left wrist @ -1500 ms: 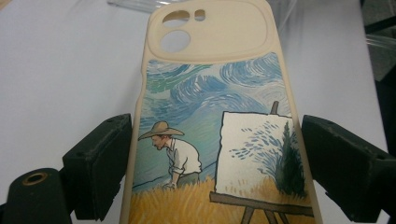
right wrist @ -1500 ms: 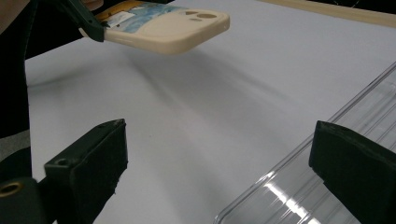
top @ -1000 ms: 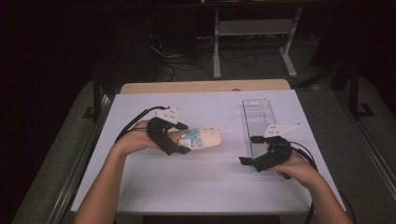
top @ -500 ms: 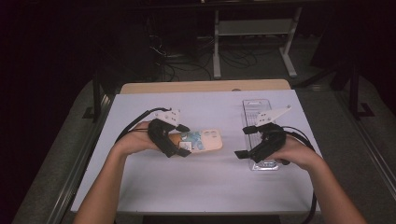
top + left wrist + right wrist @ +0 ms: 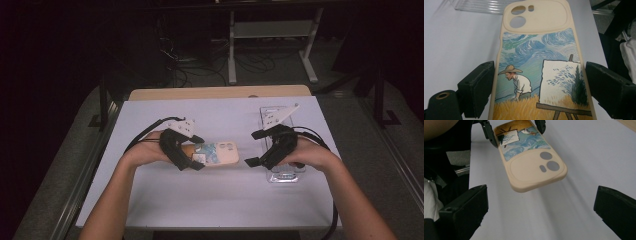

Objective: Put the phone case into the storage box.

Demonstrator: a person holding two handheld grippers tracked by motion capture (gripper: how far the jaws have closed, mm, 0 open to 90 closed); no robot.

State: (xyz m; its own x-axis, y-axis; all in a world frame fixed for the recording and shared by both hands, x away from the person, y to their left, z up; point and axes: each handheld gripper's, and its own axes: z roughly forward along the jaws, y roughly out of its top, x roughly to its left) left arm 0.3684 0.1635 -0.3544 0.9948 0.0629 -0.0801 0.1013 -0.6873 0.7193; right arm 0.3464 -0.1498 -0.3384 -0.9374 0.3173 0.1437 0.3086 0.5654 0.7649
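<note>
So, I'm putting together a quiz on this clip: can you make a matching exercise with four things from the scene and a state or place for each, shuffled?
Things:
1. phone case
2. left gripper
3. right gripper
4. clear plastic tray

States or places:
A. jaws wide apart, nothing between them
B. lies on the white table cover, under the right hand
C. jaws closed on the painted end of something
D. beige, held clear of the table, camera cut-outs toward the right gripper

Pairs: 1-D, 2-C, 3-A, 4-B
</note>
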